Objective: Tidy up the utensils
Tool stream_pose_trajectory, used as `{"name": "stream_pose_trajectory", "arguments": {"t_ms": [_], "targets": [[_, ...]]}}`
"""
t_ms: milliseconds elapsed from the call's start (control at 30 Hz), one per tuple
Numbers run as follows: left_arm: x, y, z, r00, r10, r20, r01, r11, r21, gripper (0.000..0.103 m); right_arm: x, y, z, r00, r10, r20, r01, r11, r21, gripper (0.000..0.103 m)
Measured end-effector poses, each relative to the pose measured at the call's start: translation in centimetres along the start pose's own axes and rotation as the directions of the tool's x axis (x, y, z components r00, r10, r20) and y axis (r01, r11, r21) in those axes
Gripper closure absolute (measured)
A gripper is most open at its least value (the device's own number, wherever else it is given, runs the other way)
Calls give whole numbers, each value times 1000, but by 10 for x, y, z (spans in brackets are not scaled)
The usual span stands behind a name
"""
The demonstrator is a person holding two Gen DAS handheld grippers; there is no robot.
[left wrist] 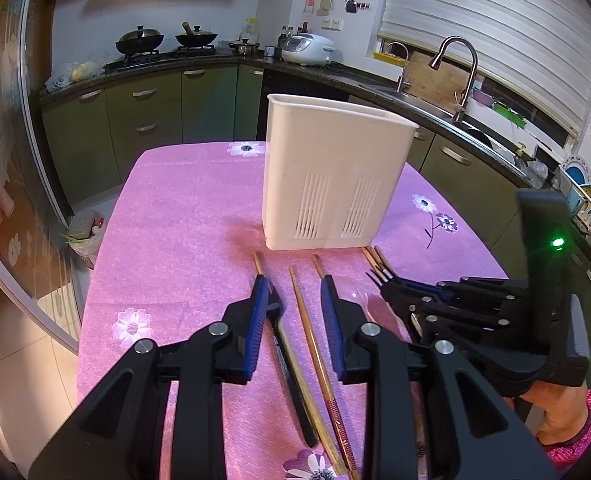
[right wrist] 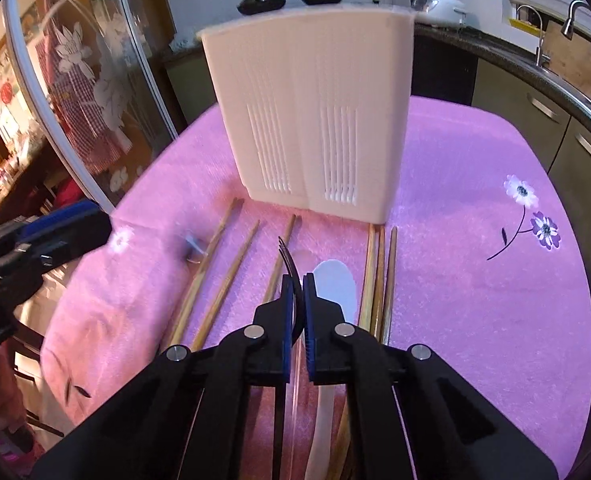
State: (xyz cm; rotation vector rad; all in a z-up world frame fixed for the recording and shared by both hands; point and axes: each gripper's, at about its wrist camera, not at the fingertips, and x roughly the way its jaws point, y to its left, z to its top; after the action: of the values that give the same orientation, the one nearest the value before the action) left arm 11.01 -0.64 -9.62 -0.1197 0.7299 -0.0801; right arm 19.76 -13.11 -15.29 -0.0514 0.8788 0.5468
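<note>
A white plastic utensil holder (left wrist: 331,176) stands upright mid-table on the pink flowered tablecloth (left wrist: 175,220), its near wall cut with two panels of narrow slots. Between it and the table's near edge lie the utensils in a row: wooden chopsticks (right wrist: 231,280) to the left, a white spoon (right wrist: 333,284) in the middle, three more chopsticks (right wrist: 381,276) side by side to the right, their tips just short of the holder's base.

The left gripper (left wrist: 291,284) hangs over the left chopsticks with jaws parted and nothing between the blue pads. The right gripper (right wrist: 294,280) is clamped shut on a dark fork (right wrist: 285,254), whose curved tines stick out past the fingertips toward the holder.

Only the left wrist view shows the right gripper from outside, with its green light and the hand (left wrist: 559,412) that carries it, plus a black utensil (left wrist: 291,372) lying among the chopsticks. Only the right wrist view shows the spoon's bowl clearly and the glass door at the table's left edge
</note>
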Motion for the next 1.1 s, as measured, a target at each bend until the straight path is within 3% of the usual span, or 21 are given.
{"name": "stream_pose_trajectory", "arguments": {"t_ms": [200,333,467,567,800,833,900,967,1100], "targets": [[-4,-6,1,1000,-3,10,3,1000,4,76,-33,-12,0,996,17,86,-19,1000,18,98],[12,0,-1,998,5,-55,-7,1000,-27,76,-37,-20,0,996,29,88,-32,999,40,98],[32,19,-5,989,71,-126,-80,994,-70,74,-47,-25,-1,994,39,103,-44,998,51,98],[46,25,-10,981,108,-159,-121,990,-74,59,-50,-27,-3,993,48,111,-53,997,50,98],[86,26,-15,961,161,-223,-180,981,-70,59,-47,-28,-6,992,66,107,-72,996,53,98],[92,28,-15,957,169,-237,-192,978,-80,61,-48,-29,-6,992,67,108,-73,996,56,98],[100,31,-15,952,183,-247,-210,974,-87,78,-50,-32,-6,991,66,114,-74,995,61,98],[103,34,-13,950,199,-241,-225,970,-88,80,-52,-35,-6,991,65,117,-73,995,65,98],[102,42,-12,961,145,-236,-177,977,-122,80,-58,-38,-6,989,66,129,-76,994,75,98]]}}
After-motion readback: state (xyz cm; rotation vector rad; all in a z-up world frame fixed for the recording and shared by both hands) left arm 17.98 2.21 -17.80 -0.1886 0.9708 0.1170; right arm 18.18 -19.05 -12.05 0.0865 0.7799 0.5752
